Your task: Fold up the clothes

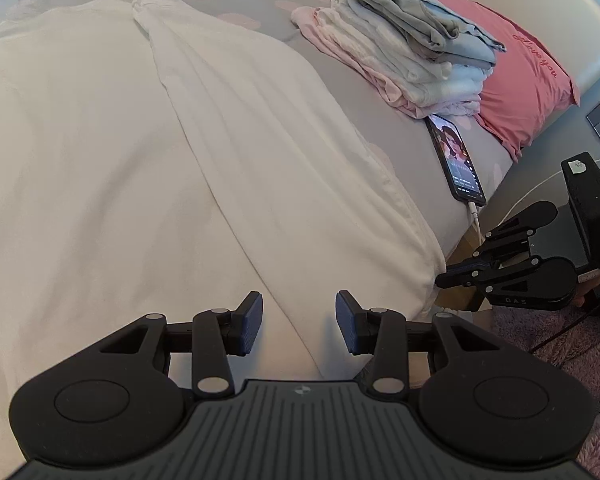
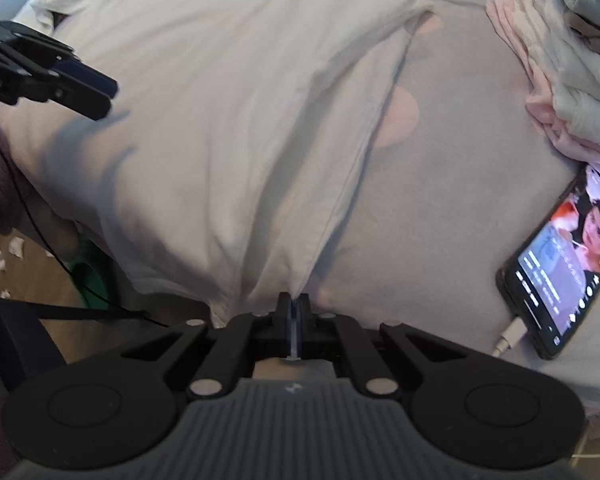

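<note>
A: Left of the phone point(image 1: 456, 160), our white garment point(image 1: 180, 140) lies spread on the bed; left gripper point(image 1: 299, 322) hovers over its near hem, jaws apart, holding nothing.

B: Right gripper point(image 2: 293, 304) is clamped on the hem corner nearer the phone — presumably to lift a fold. Folded stack point(image 1: 412, 52) sits beyond the phone.

Cream-white garment point(image 1: 148, 152) across grey bedspread point(image 1: 340, 68) dotted with pale pink circles. At two o'clock, folded stack point(image 1: 412, 48): grey over white over pale pink, against rose-pink pillow point(image 1: 528, 80). Black phone point(image 1: 456, 160), lit screen.
</note>
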{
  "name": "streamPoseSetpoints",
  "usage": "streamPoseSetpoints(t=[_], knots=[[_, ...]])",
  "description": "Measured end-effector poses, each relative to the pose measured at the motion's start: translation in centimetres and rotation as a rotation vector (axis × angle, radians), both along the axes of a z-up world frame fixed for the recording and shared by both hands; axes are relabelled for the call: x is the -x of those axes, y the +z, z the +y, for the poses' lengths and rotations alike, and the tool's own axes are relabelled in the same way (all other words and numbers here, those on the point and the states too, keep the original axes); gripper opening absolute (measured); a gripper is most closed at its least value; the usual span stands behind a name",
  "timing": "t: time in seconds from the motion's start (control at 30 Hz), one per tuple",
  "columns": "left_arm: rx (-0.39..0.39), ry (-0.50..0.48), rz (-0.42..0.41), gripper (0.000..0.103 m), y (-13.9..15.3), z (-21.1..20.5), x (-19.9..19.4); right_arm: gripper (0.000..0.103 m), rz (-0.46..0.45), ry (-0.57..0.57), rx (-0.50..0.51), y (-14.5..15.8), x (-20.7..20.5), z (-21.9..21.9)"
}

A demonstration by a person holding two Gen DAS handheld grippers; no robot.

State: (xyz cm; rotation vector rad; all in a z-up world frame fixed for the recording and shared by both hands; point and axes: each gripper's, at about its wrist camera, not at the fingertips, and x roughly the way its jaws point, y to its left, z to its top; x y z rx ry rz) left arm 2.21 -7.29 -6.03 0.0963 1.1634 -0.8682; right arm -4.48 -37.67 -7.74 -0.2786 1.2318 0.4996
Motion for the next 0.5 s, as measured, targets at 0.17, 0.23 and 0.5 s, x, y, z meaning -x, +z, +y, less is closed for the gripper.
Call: streamPoseSetpoints(t=[0.17,0.23,0.5], knots=[[-0.009,0.006,-0.009,0.037,0.2,0.0,-0.1,0.002,0.040,-0.051,0.027,-0.1,0.1,-0.9],[-0.006,0.013,-0.009,0.037,0.3,0.0,-0.2,0.003,0.052,-0.035,0.066,-0.3,0.3,-0.6],[-0.012,0.014,-0.017,0.037,0.5,-0.4,-0.5,0.028,0.072,0.038,-0.066,-0.1,1.2,1.4]])
